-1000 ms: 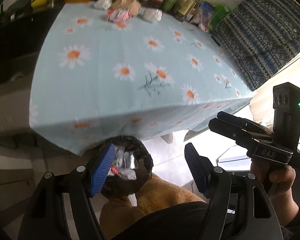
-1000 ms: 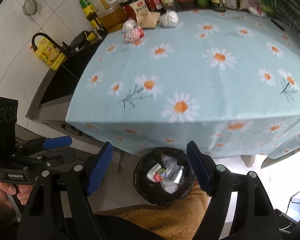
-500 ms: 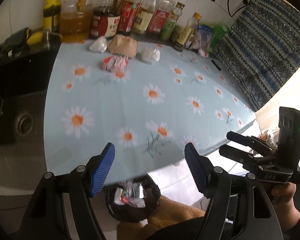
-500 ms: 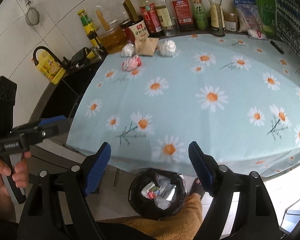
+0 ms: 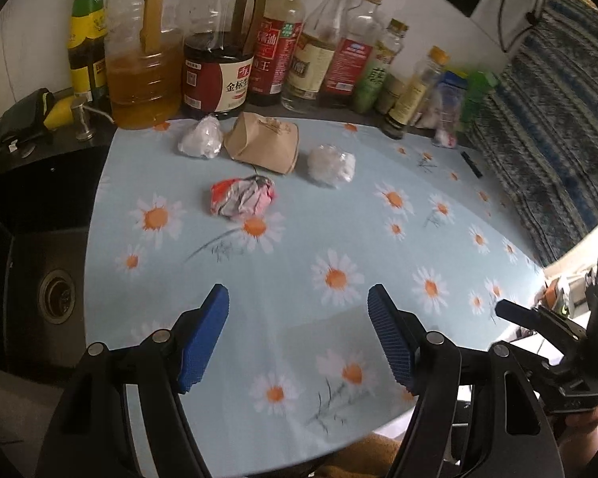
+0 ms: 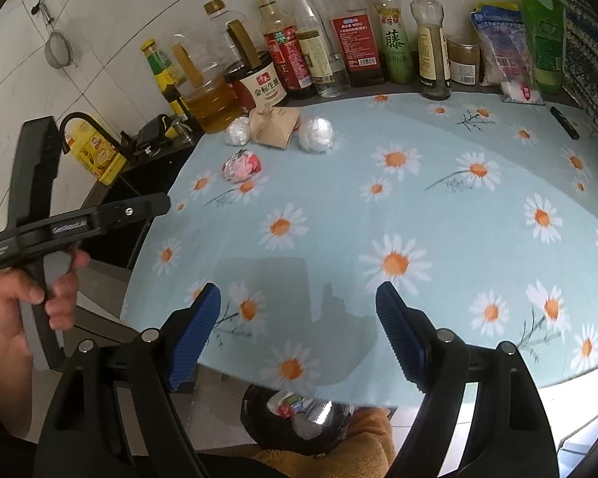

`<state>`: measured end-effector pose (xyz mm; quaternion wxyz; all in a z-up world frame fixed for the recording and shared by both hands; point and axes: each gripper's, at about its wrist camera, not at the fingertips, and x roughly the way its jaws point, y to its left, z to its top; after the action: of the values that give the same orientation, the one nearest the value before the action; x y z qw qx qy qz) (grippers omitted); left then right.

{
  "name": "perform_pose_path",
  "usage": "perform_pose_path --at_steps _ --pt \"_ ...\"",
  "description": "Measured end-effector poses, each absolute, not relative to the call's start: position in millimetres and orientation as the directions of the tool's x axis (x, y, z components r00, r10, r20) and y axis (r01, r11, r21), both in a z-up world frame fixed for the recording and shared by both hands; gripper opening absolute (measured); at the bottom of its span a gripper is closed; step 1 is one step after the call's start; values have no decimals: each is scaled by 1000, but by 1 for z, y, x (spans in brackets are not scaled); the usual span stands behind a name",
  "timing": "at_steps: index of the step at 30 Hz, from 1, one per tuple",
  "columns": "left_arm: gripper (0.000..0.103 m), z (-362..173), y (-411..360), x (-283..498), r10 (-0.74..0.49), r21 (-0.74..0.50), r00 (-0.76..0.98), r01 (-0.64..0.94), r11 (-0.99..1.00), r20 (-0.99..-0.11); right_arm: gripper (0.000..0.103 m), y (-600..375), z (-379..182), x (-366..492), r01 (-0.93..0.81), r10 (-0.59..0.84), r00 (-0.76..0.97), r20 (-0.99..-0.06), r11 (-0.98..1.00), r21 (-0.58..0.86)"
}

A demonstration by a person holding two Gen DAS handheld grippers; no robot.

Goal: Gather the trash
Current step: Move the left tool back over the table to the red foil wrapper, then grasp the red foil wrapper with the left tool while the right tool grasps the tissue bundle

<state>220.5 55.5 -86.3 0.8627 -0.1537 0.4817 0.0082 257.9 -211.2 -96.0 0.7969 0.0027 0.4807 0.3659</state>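
Trash lies at the far side of the daisy tablecloth (image 5: 339, 239): a crumpled red-and-white wrapper (image 5: 243, 197) (image 6: 241, 167), a small white wad (image 5: 201, 141) (image 6: 237, 130), a crushed brown paper bag (image 5: 265, 145) (image 6: 275, 127) and a shiny white ball (image 5: 331, 163) (image 6: 317, 134). My left gripper (image 5: 298, 298) hovers open over the near part of the table with nothing between its blue pads. My right gripper (image 6: 299, 292) is open and empty too, above the table's near edge. Below that edge sits a black bin (image 6: 267, 426) holding wrappers.
A row of oil and sauce bottles (image 5: 219, 71) lines the back wall. A dark sink (image 5: 56, 294) lies left of the table. A black marker (image 5: 471, 164) and snack bags (image 6: 542, 36) sit at the far right, by a patterned cloth (image 5: 558, 119). A hand (image 6: 32, 290) grips the left tool.
Both grippers have risen from over the bin and moved forward above the table. The bin has dropped out of the left view, and the trash on the table looks nearer.
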Motion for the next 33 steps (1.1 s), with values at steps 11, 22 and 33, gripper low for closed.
perform_pose_path --at_steps 11,22,33 --pt "80 -115 71 290 -36 -168 478 -238 957 -878 90 -212 -105 305 -629 636 266 -724 684 369" --pt "80 -146 86 339 32 -97 392 -304 948 -919 90 -204 -129 343 -634 631 208 -747 669 388" --pt "62 -166 95 356 36 -85 366 -309 947 -930 90 -200 -133 359 -633 652 183 -735 650 420"
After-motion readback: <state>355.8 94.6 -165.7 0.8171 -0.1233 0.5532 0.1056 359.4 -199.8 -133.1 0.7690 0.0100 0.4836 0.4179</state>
